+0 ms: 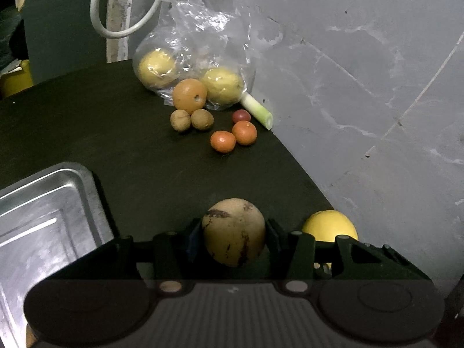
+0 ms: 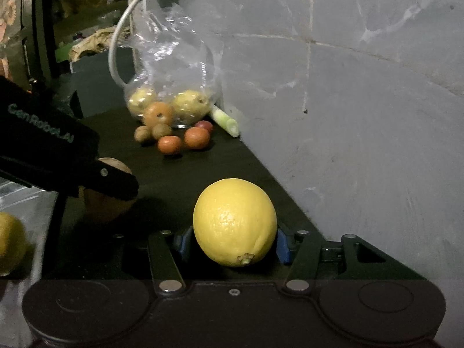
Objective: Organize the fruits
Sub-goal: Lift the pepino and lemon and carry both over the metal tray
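Your lemon [image 2: 235, 221] shows glossy, pebbled peel; the brown fruit [image 1: 234, 232] looks matt and blotched. At the bench's [image 1: 116, 133] near-left edge gleams a brushed-metal tray [image 1: 43, 203]; at the far edge, crinkled clear plastic bag [image 1: 197, 29].

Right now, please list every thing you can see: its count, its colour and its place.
brown blotched round fruit: 1, tan, in left gripper
large yellow lemon: 1, yellow, in right gripper
second lemon: 1, yellow, in tray
shiny metal tray: 1, silver, table left
clear plastic bag: 1, holding two yellow fruits, table rear
big orange: 1, before bag
small tangerines: 2, orange, centre
small brown fruits: 2, beside orange
green leek stalk: 1, by wall
left gripper: black
right gripper: black
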{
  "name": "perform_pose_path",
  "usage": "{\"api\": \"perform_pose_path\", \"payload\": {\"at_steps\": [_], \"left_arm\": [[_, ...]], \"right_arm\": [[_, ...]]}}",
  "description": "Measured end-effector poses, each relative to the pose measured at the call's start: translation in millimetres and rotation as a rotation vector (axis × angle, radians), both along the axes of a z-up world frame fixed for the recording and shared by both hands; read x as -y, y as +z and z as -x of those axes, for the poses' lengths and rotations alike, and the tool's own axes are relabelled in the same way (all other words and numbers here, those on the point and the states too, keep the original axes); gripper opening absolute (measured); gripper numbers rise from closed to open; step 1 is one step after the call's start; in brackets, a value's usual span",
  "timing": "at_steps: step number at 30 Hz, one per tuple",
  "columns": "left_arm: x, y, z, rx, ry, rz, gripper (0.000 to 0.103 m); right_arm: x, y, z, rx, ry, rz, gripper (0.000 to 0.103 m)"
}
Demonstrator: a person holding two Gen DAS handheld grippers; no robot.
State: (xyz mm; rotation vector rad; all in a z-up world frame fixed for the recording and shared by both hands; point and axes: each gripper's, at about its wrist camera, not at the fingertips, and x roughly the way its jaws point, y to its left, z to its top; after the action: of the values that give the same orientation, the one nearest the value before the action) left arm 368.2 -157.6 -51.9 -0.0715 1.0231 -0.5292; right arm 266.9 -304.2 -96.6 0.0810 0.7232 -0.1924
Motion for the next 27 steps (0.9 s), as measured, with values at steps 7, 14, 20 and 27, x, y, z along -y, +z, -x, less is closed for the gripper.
{"api": "perform_pose_path", "payload": {"at_steps": [7, 14, 20, 27], "left_arm": [[-26, 10, 14, 0.009, 0.035, 0.025, 0.051], [-61, 26, 25, 0.037, 0.073, 0.040, 0.051], [-103, 39, 32, 0.066, 0.133, 0.049, 0.051], [-158, 42, 43, 0.066, 0.214, 0.061, 0.051]], "right_arm": [[-22, 18, 14, 0.038, 0.028, -0.017, 0.055], [-53, 36, 24, 0.073, 0.070, -0.023, 0.055], [-83, 50, 27, 0.097, 0.125, -0.030, 0.055], [-116, 58, 36, 0.097, 0.179, -0.036, 0.055]]}}
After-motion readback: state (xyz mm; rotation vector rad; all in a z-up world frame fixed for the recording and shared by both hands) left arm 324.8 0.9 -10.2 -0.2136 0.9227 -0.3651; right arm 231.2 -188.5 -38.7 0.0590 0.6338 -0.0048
